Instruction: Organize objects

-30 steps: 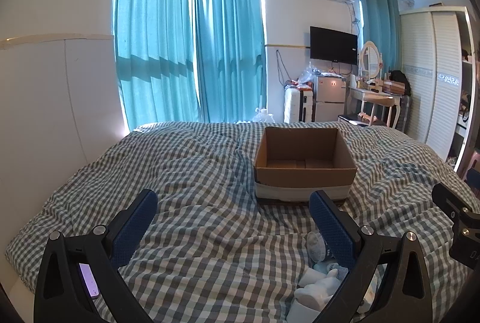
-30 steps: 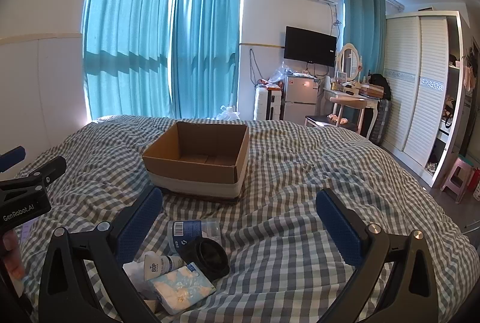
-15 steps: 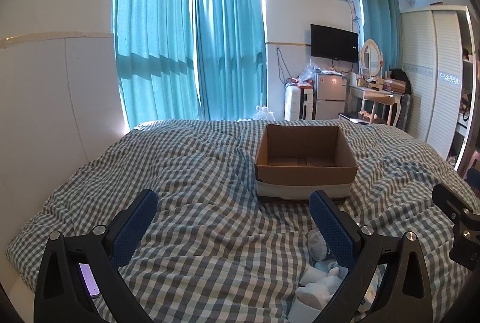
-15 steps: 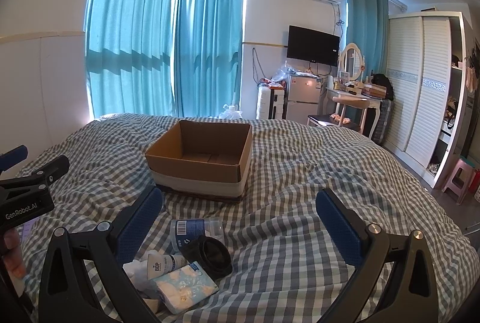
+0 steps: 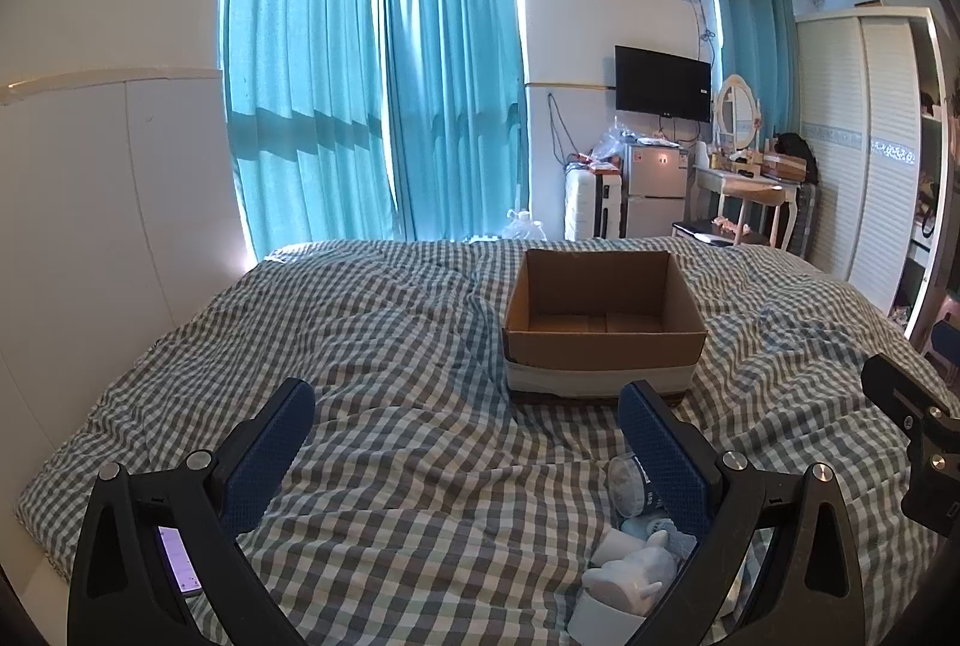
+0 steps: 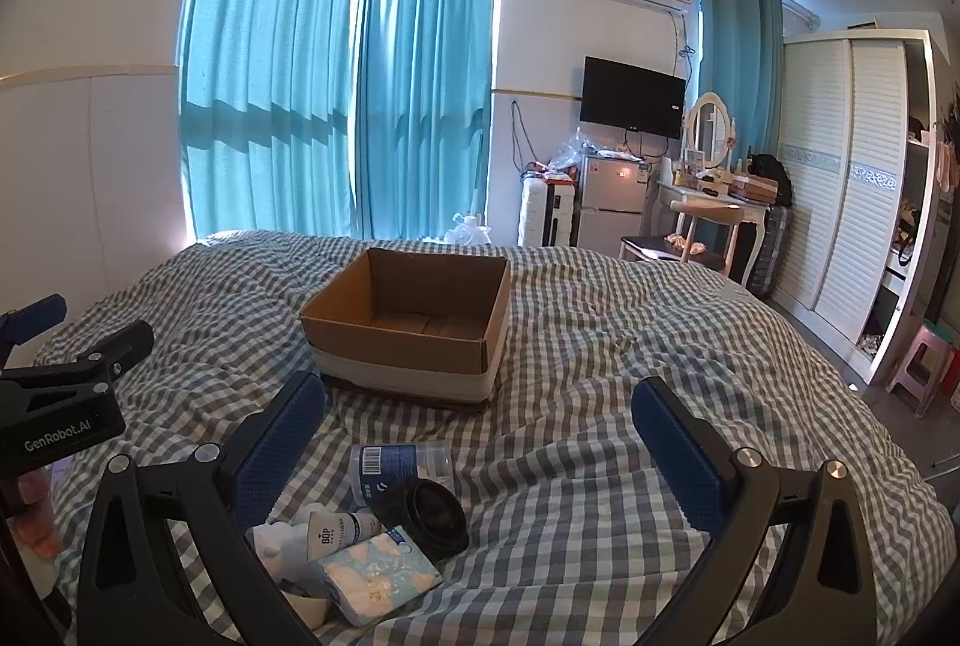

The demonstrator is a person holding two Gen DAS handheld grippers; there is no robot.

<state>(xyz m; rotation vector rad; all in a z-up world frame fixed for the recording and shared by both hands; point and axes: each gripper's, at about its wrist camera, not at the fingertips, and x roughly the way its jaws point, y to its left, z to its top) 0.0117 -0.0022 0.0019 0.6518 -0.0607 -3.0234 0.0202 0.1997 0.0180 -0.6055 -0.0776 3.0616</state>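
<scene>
Brown cardboard box [image 5: 603, 325], open-topped and empty with a pale band round its base, sits mid-bed on the checked duvet [image 5: 390, 346] in the left wrist view; the left gripper [image 5: 465, 457] hovers spread wide, holding nothing. From the right wrist, the right gripper [image 6: 477, 451] gapes too, above a clear jar [image 6: 399, 469], black cup [image 6: 435, 514], white tube [image 6: 339, 526] and tissue pack [image 6: 378, 583] lying before the box.

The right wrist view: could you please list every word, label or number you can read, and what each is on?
"GenRobot.AI": on the body of the left gripper.
"BÜP" or similar: on the white tube.
Barcode and print on the clear bottle: too small to read.
Pattern on the tissue pack: no legible words.
</scene>
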